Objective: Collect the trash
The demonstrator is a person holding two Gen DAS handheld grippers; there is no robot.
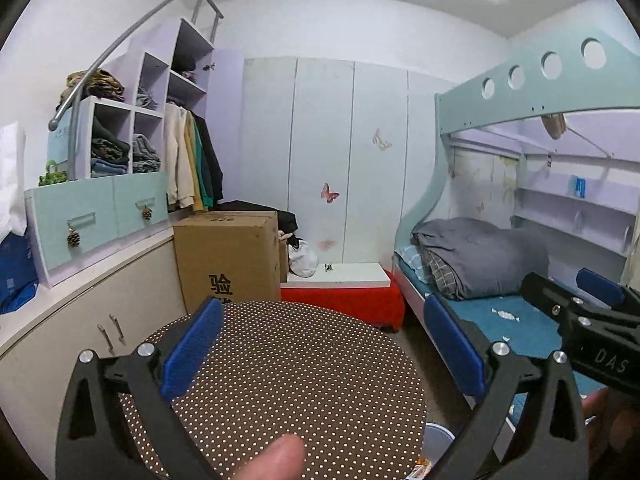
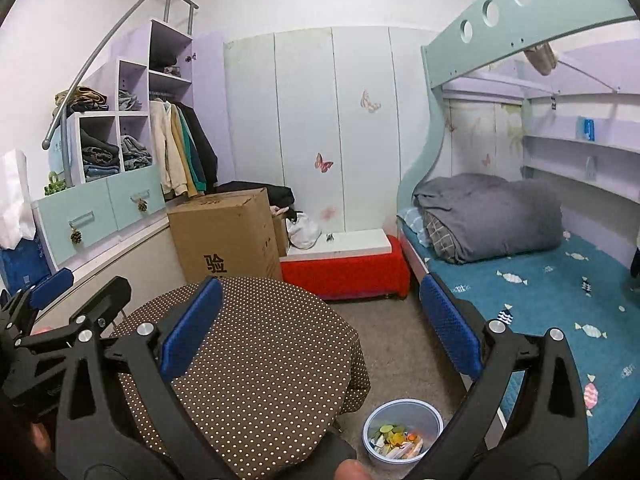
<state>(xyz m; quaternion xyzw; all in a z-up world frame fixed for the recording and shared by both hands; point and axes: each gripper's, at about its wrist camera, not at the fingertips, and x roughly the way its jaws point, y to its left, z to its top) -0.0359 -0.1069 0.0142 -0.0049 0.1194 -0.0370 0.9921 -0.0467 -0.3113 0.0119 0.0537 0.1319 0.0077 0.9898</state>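
while both tools hang above the round surface point(image 2: 260, 360) with its brown dotted cloth, neither one carries anything. the left tool point(image 1: 324, 344) has its blue fingers point(image 1: 192, 348) spread wide apart over the cloth, and the right tool point(image 2: 320, 332) is likewise spread wide, its own fingers point(image 2: 452, 328) reaching past the surface's edge toward the bed point(image 2: 560, 300). in the left wrist view the right tool sits at the right edge, and in the right wrist view the left tool sits at the left edge. the trash bin point(image 2: 402, 432), a pale bucket, stands on the grey floor between the surface and the bed, just beside the surface's draped cloth. inside it lie scraps of trash point(image 2: 396, 440) in yellow, green, orange and white. in the left wrist view only a sliver of the bin shows below the cloth's rim. a cardboard box point(image 2: 224, 236) stands behind the surface, with a red bench point(image 2: 348, 272) next to it.
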